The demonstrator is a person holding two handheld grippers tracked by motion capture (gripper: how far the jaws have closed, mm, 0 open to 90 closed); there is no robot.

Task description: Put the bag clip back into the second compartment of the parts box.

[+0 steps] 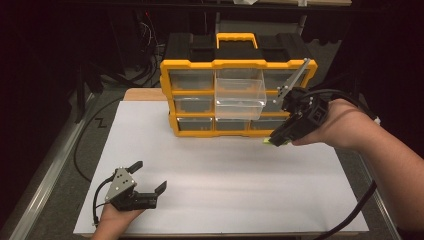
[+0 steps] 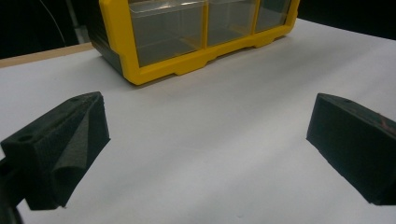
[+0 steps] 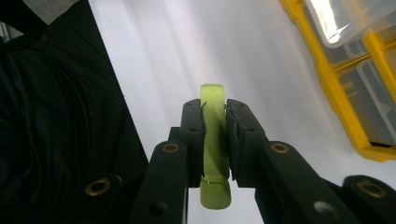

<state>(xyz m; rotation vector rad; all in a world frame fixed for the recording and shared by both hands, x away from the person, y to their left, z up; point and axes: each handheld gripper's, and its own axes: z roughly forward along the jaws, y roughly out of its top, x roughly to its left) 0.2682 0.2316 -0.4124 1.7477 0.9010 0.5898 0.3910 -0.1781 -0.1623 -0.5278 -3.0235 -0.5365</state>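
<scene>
— Between the right gripper's [image 3: 215,140] two black jaws I have a flat, pale green piece [image 3: 214,144] clamped on both faces, its rounded end poking out past the tips.

— Where is that over the table?

— Off the white sheet [image 1: 220,170], just in front of the lower right corner of the yellow drawer cabinet [image 1: 190,64]. From the high view I see only a sliver of green at the jaw tips, so I can't tell what the piece is. One clear drawer [image 1: 240,97] in the cabinet's middle column is pulled out toward me, to the left of that gripper.

— And the other hand?

— My left gripper [image 1: 149,177] lies low near the front left of the sheet, well apart from the cabinet, jaws spread wide with only bare white surface between them.
</scene>
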